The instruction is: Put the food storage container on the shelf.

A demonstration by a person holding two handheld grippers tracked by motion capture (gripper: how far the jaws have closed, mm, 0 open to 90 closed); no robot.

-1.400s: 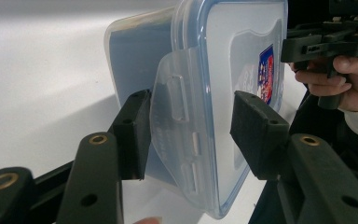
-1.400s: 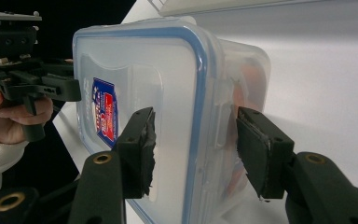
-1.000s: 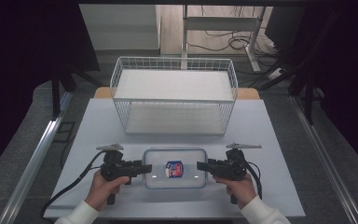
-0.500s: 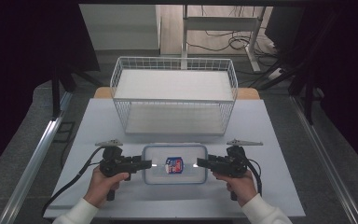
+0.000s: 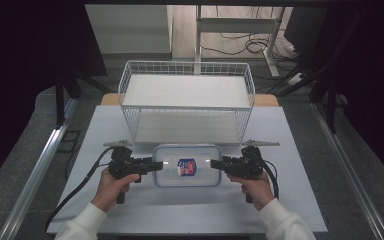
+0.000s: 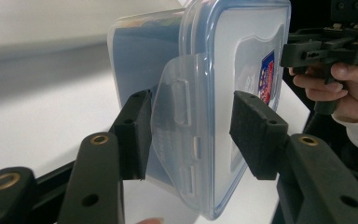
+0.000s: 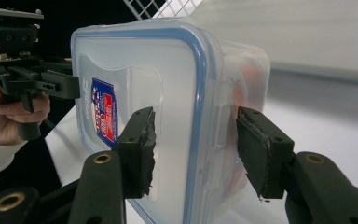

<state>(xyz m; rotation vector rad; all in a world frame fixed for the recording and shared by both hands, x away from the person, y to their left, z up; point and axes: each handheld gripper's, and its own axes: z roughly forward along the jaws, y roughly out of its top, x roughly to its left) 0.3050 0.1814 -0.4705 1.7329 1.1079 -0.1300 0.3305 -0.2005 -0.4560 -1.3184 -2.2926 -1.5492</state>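
A clear plastic food box (image 5: 200, 154) with a blue-rimmed lid and a red and blue sticker (image 5: 186, 166) hangs level between my two grippers, in front of the wire basket. My left gripper (image 5: 159, 164) is shut on its left end, the jaws straddling the side latch (image 6: 179, 112). My right gripper (image 5: 214, 163) is shut on the right end. In the left gripper view the box (image 6: 242, 51) stands on edge between the pads (image 6: 256, 135). In the right gripper view one pad (image 7: 140, 149) lies on the lid (image 7: 135, 60) and the other sits by the base.
A white wire basket (image 5: 187, 107) stands on the white table (image 5: 290, 200) just beyond the box, open at the top. Metal rails run along both sides of the table. A cable trails from each gripper toward the person.
Both grippers have carried the box away from the person toward the basket. It now sits closer to the basket's front wall.
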